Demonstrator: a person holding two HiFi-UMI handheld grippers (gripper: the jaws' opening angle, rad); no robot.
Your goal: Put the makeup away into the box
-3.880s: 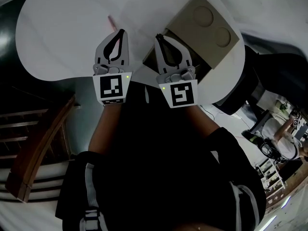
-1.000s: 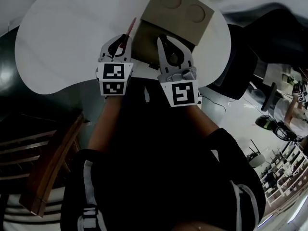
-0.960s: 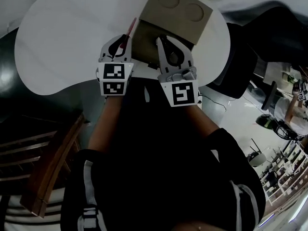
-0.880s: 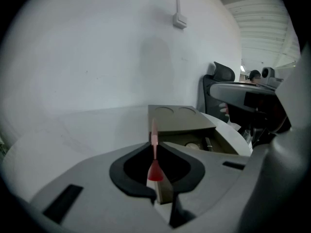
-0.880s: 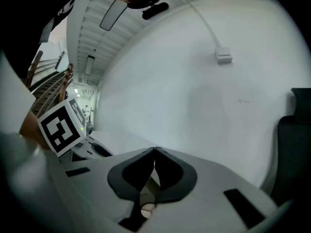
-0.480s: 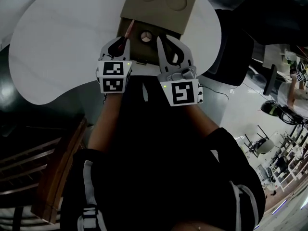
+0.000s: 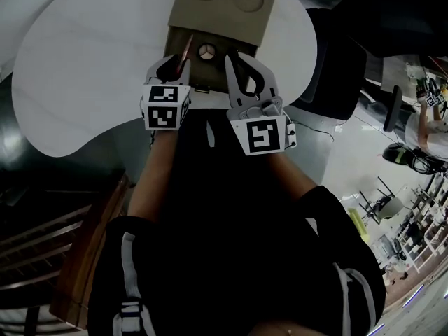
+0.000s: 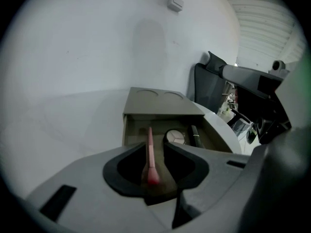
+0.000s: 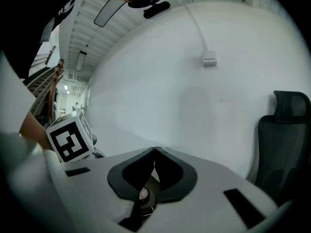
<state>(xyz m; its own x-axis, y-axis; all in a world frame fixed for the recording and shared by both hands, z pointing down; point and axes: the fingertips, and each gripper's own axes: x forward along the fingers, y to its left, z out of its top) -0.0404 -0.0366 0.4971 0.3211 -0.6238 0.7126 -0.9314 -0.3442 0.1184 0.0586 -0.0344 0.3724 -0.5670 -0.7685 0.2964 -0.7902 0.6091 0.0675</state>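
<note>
I had the left claw (image 8: 155,145) over the open drawer of the box (image 8: 160,104), and its jaws had just been opening. They now stood spread, with the pink brush (image 8: 149,155) loose between them rather than pinched. Its bristle end sat down in the hollow behind the tips and its handle ran forward over the drawer. A second before, the head view had that claw beside the box's left corner, above the bare counter (image 7: 84,54), with the brush clamped. Now it hung lower, right at the drawer's left end, so I read this as the release. As far as I could see, the brush had not dropped. It leaned on the left jaw with a gap on the other side, so it was not yet in the box. A round compact (image 8: 175,137) and a dark stick (image 8: 195,136) already lay in the drawer, to the right of where the brush pointed, so that end had room. The right claw (image 9: 154,149) was pressed together with nothing in it, held just beside the left one at the drawer's front. My worry was the brush catching in the hollow or tipping back toward the counter. I judged a further spread or a slight forward tilt would let it slide in.
</note>
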